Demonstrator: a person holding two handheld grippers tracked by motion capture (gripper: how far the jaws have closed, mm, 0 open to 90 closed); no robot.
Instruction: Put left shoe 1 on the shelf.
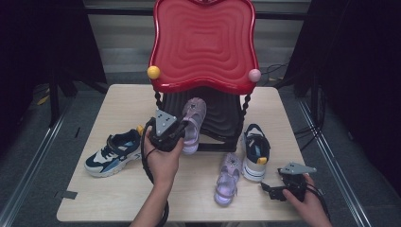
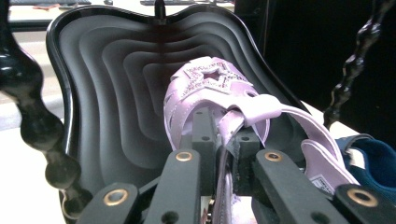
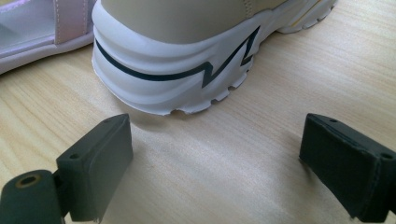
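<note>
A purple sandal (image 1: 194, 118) with a star on its toe leans on the black lower shelf (image 1: 222, 118) of a red-topped shoe rack (image 1: 203, 42). My left gripper (image 1: 182, 130) is shut on it. In the left gripper view the pads (image 2: 203, 126) pinch the purple sandal (image 2: 210, 84) at its strap, toe pointing into the ribbed black shelf (image 2: 116, 93). Low on the table at the front right lies my right gripper (image 1: 270, 191). In its own view the right gripper (image 3: 215, 158) is open and holds nothing, just behind the white heel of a sneaker (image 3: 177, 60).
A matching purple sandal (image 1: 228, 178) lies on the table beside the navy and white sneaker (image 1: 256, 152). Its pair, another navy sneaker (image 1: 113, 153), sits at the left. Black beaded posts (image 2: 32, 121) carry the rack's upper shelf. The wooden table (image 1: 189, 189) has bare room in front.
</note>
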